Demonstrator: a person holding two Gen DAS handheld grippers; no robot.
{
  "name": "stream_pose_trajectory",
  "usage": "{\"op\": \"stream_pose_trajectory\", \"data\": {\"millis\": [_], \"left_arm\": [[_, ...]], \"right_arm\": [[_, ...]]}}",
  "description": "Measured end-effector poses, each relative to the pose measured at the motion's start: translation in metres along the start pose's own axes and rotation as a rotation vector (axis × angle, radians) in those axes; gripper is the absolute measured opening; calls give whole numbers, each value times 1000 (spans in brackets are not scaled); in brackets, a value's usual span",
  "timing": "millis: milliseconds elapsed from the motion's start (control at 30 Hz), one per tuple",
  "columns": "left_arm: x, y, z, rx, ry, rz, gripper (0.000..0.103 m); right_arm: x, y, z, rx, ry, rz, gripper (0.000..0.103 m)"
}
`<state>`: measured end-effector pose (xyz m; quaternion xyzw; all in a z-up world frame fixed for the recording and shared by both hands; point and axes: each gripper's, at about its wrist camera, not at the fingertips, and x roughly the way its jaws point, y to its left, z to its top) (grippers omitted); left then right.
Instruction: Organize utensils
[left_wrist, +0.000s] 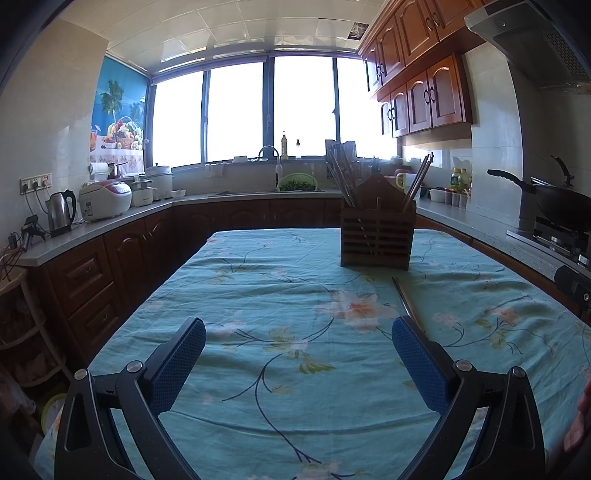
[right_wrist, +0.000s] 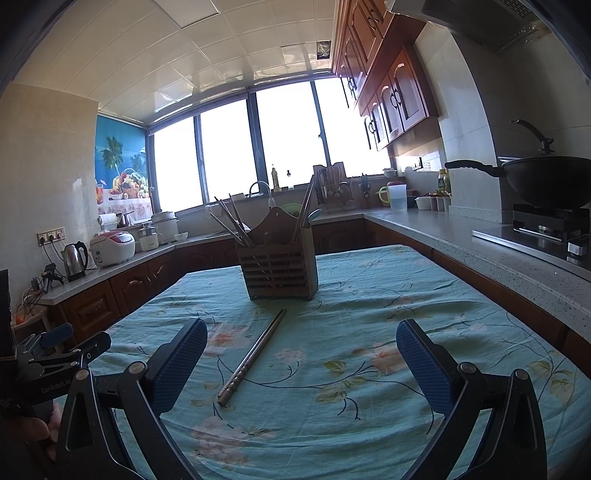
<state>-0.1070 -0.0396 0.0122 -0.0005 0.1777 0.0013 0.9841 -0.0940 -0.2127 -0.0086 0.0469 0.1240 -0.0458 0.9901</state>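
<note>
— Kitchen counters with dark wood cabinets (right_wrist: 92, 306) run around a table under a teal cloth printed with flowers (right_wrist: 369, 314), and bright windows fill the far wall. What stands ahead of the tools?

— Straight ahead of the right gripper (right_wrist: 301, 334), a brown slatted wooden utensil holder (right_wrist: 279, 269) sits upright on the cloth, with chopsticks leaning out of its left and right compartments. From the left gripper (left_wrist: 298, 332) it stands ahead and to the right (left_wrist: 376, 236).

— And the loose piece?

— A pair of metal chopsticks (right_wrist: 253, 356) lies flat on the cloth, between the holder and the right gripper, nearer its left finger. In the left wrist view only a stretch shows (left_wrist: 404, 297), just beyond the right finger.

— Their grip?

— Both have their blue-padded fingers spread wide, grasping nothing.

— Anything smaller?

— A black wok (right_wrist: 546, 181) on the stove, off to the right.
</note>
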Motion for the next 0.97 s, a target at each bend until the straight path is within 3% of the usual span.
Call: {"op": "stream_pose_trajectory", "data": {"millis": [967], "left_arm": [[2,-10,10,-11,31,-42,102]], "right_arm": [[6,3,5,8,23,-1,103]]}}
